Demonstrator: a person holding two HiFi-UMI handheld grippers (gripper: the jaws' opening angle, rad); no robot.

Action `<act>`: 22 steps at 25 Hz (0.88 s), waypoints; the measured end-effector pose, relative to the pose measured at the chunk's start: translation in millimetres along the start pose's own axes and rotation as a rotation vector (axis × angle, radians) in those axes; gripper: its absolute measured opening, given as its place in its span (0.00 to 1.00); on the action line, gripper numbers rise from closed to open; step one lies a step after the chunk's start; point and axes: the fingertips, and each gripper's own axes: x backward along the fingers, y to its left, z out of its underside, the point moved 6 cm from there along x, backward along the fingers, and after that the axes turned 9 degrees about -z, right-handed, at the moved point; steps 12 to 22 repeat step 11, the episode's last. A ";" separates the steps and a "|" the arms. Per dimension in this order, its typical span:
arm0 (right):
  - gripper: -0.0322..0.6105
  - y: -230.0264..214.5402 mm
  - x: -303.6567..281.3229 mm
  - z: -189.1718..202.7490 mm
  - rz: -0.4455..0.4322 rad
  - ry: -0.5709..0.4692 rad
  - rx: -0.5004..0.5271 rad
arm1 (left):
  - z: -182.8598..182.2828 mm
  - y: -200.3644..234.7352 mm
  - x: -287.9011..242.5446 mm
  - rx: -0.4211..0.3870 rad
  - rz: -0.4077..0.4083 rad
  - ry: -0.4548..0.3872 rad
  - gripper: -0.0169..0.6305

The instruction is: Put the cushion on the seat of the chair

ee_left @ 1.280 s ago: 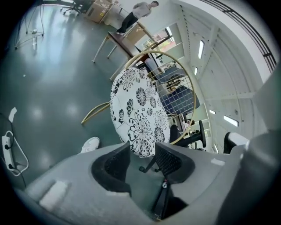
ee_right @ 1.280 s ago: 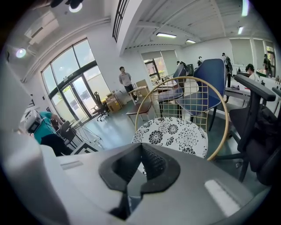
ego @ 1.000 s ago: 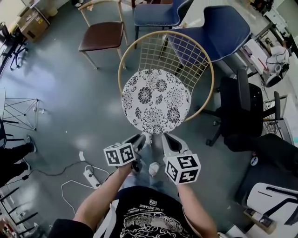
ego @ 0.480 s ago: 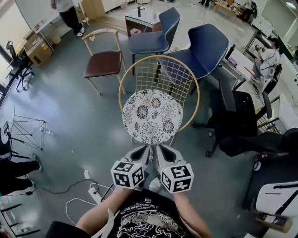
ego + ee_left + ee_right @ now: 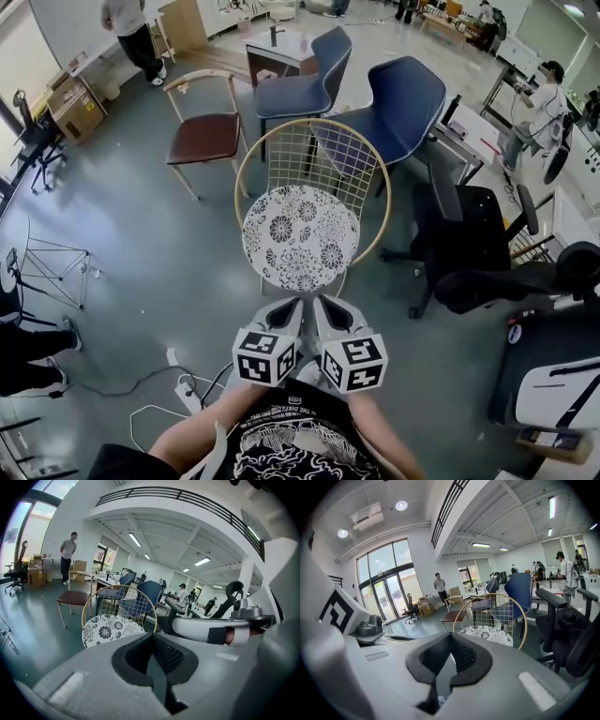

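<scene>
- Left gripper (image 5: pixel 292 306) and right gripper (image 5: pixel 321 306): grey moulded shells with marker cubes on top, side by side just short of the chair's front. Each pair of jaws is closed tip to tip, with nothing between them.
- Cushion (image 5: pixel 300 239): round, flat, white cloth with a black flower print. It lies on the seat of the chair (image 5: pixel 300 155) and covers it. Its near rim is clear of both grippers.
- Chair: a thin tan hoop around a wire-grid back, on slim legs.
- Change from a second ago: the grippers were at the cushion's near rim, spread apart, left jaws open. Now they are drawn back from the chair, cubes almost touching. The cushion is unmoved on the seat.
- Room: bare grey-green floor (image 5: pixel 141 253) lies left of the chair. A power strip (image 5: pixel 185 392) with white cable lies to its near left.
- A black office chair (image 5: pixel 469 225) crowds the chair's right side.
- Blue chairs (image 5: pixel 398 94) stand close behind its back, and a brown-seated chair (image 5: pixel 206 136) behind-left.
</scene>
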 end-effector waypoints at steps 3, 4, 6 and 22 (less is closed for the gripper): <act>0.05 1.0 2.9 -0.3 0.005 -0.004 0.003 | -0.2 -0.5 1.6 0.001 -0.001 -0.001 0.02; 0.05 1.7 3.4 1.3 0.006 -0.003 0.003 | 1.0 -0.6 2.1 0.000 -0.001 0.000 0.02; 0.05 3.3 4.5 7.1 0.006 -0.002 0.002 | 6.4 -0.7 2.9 -0.003 0.002 0.002 0.02; 0.05 3.8 6.2 15.8 0.007 -0.005 -0.006 | 15.0 -1.6 3.4 -0.008 0.005 0.003 0.02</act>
